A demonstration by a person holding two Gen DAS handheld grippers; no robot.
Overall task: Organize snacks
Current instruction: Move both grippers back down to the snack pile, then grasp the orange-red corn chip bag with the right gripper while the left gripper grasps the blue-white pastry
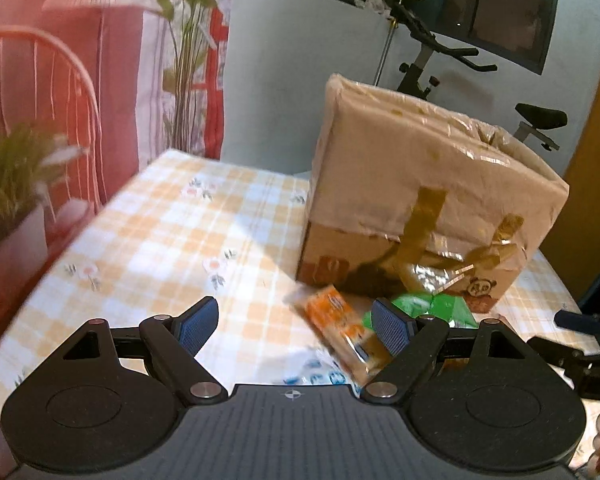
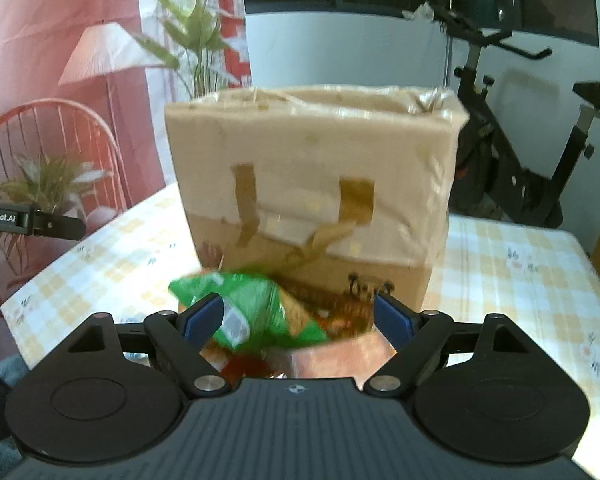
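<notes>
Left view: my left gripper (image 1: 296, 322) gapes wide over the checked tablecloth (image 1: 148, 240), an orange packet (image 1: 340, 332) by its right finger. Right view: my right gripper (image 2: 298, 318) is wide too, above a crinkly green bag (image 2: 256, 312) before the taped cardboard box (image 2: 312, 168), contents unseen.

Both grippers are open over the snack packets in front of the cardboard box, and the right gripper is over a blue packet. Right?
Not quite. In the right wrist view the right gripper, open, is over a green packet, not a blue one. The rest holds: left gripper open, packets before the box.
</notes>
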